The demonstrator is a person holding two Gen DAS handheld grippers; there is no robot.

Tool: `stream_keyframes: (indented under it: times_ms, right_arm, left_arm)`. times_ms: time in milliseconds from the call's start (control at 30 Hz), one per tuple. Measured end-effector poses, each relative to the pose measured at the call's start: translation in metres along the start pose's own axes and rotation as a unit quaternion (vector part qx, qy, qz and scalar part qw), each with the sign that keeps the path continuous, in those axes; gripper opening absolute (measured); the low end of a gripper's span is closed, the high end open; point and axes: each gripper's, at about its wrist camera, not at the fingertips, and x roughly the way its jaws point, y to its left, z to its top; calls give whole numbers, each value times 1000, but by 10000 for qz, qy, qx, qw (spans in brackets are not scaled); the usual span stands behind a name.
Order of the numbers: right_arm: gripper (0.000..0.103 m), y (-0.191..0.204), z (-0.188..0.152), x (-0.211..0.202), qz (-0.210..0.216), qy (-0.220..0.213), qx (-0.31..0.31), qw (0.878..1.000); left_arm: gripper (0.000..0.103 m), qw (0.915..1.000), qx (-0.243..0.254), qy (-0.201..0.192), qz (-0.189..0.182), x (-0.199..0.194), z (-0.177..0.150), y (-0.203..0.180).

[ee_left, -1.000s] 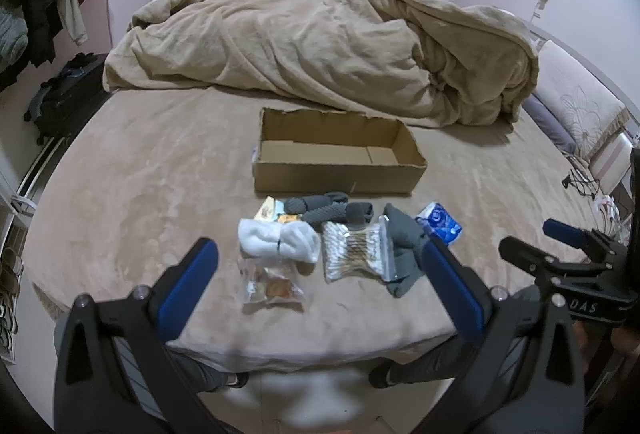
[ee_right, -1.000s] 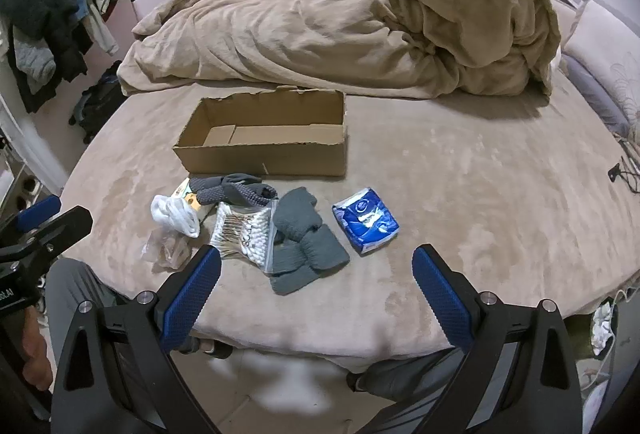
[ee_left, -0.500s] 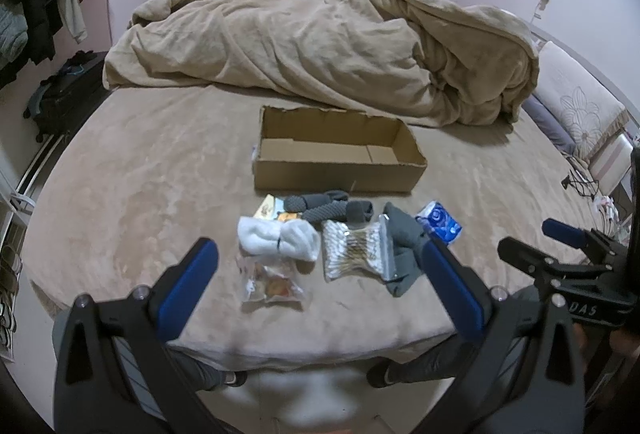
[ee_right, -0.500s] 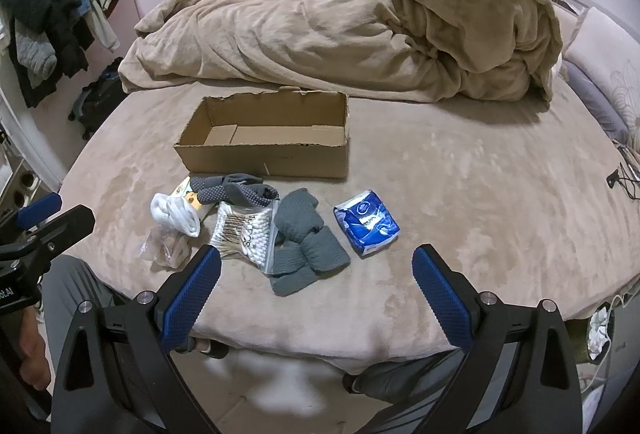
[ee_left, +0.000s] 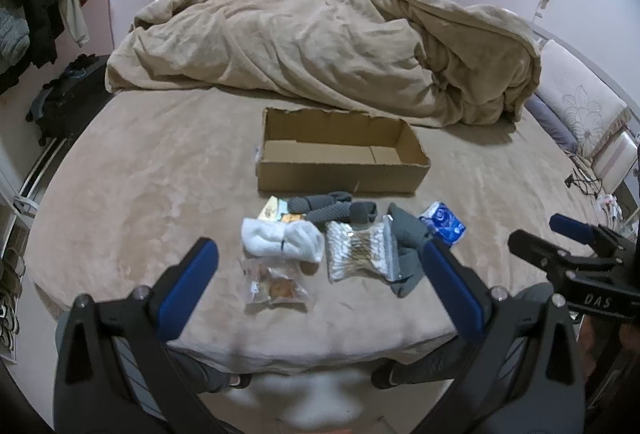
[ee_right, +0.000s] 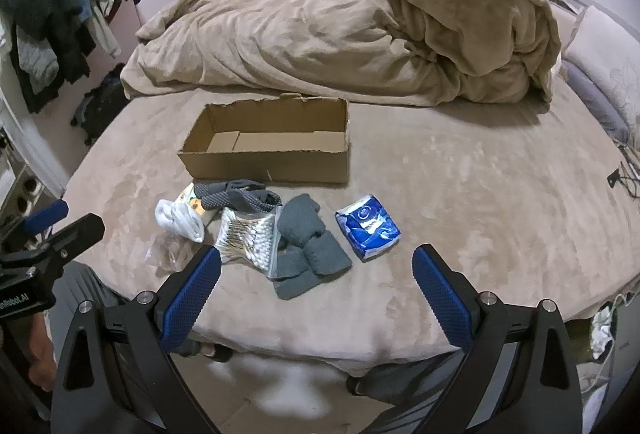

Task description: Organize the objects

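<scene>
An empty cardboard box (ee_left: 340, 177) (ee_right: 268, 165) sits on the bed. In front of it lies a cluster: white socks (ee_left: 280, 244) (ee_right: 178, 220), a bag of cotton swabs (ee_left: 358, 250) (ee_right: 248, 236), grey socks (ee_left: 404, 246) (ee_right: 308, 242), a dark grey patterned sock (ee_left: 332, 211) (ee_right: 236, 195), a blue packet (ee_left: 442, 222) (ee_right: 368, 226), a clear snack bag (ee_left: 276, 288) (ee_right: 170, 254) and a small yellow packet (ee_left: 274, 209). My left gripper (ee_left: 318, 294) is open and empty, held off the bed's front edge. My right gripper (ee_right: 316, 298) is open and empty there too.
A rumpled beige duvet (ee_left: 320, 49) (ee_right: 352, 33) fills the far half of the bed. Pillows (ee_left: 576, 101) lie at the right. Clothes hang on a rack (ee_right: 60, 29) at the left, with a dark bag (ee_left: 60, 101) on the floor.
Both grippers have moved slightly towards the bed; the objects look a little nearer. Nothing on the bed has moved.
</scene>
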Motion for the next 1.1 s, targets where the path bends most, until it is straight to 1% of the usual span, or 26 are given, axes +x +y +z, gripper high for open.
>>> stream_keyframes:
  times_ms: [167,333,767,833,900,1100]
  right_arm:
    - [98,2,0,-1,-40,-31,-5,10000]
    - [98,0,0,-2,4,-42,1,10000]
    - [98,-2,2,0,43,19,2,10000]
    - [98,-2,2,1,33,21,-9,10000]
    - [98,-2,2,1,35,31,-10,10000]
    - [98,-3,0,7,23,72,-2,10000]
  left_arm:
    - [103,10000,8,-36,-2,-2,1,0]
    - [103,9998,122,-131,108,-5,1,-2]
    - [103,9997,57,-219,101,-9,2,2]
    - [103,9996,100,-215,155,-6,1,1]
    - [103,9998,79,-164,117,-2,0,2]
    - [103,9997,143,-176,132,3,-1,3]
